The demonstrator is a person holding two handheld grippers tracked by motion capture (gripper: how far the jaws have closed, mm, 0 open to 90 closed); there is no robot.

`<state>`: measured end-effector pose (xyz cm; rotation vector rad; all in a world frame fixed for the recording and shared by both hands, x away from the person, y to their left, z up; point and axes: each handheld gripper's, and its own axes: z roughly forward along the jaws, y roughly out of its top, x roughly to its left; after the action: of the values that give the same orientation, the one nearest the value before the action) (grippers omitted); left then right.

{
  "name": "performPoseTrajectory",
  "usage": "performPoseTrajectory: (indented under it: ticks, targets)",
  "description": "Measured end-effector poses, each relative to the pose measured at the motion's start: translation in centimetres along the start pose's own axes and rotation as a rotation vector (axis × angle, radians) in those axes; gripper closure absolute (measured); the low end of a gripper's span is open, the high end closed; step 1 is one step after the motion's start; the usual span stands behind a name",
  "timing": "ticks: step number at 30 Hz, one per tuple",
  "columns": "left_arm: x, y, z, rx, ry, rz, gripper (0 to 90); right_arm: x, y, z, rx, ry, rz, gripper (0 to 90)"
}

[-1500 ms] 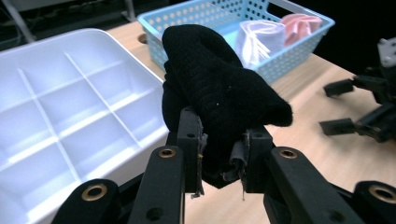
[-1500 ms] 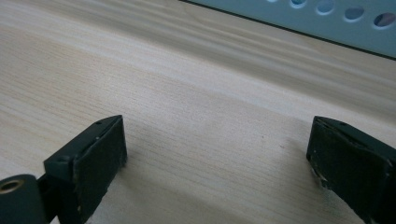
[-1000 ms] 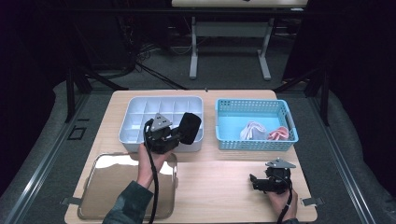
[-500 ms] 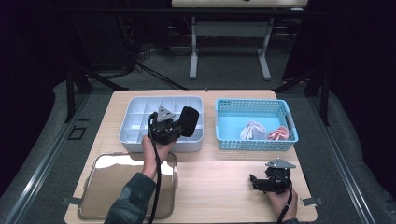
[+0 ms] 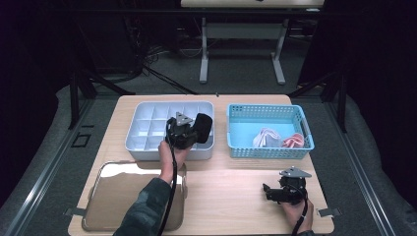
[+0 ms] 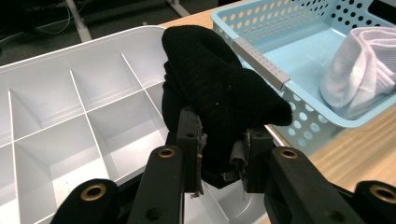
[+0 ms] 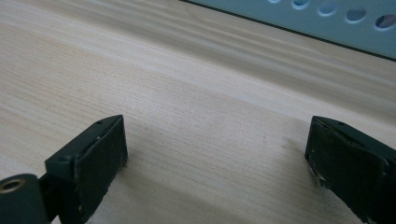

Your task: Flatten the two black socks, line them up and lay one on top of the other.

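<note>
Progress: my left gripper (image 5: 193, 133), jaws clamped on the rolled black sock (image 6: 219, 93), has carried it from the tray's near edge to above the white divider tray (image 5: 147, 140) (right-hand cells), so release seems next. My right gripper (image 7: 215, 163) rests on the table (image 5: 231, 182), jaws apart.

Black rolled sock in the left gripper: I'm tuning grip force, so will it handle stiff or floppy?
Probably soft: the black sock bulges around the left gripper where the pads pinch it. Likely light, since a small bite carries it. It looks knitted, so hardly slippery.
</note>
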<state>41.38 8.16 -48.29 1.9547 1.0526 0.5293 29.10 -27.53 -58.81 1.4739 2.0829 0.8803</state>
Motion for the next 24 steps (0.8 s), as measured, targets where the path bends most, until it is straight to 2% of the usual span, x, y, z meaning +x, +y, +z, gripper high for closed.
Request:
performPoseTrajectory:
  ticks: [12,22,24]
  targets:
    - [-0.3,-0.7,1.6,0.051,0.010,0.006,73.9,0.0,0.0,0.0,-0.004,0.000,-0.003,5.3]
    - [-0.5,-1.0,2.3,0.141,-0.006,0.008,73.3,0.0,0.0,0.0,-0.006,0.000,-0.008,5.4]
    - [-0.4,-1.0,2.2,0.147,-0.011,0.009,73.0,0.1,0.0,0.0,-0.005,-0.001,-0.009,5.4]
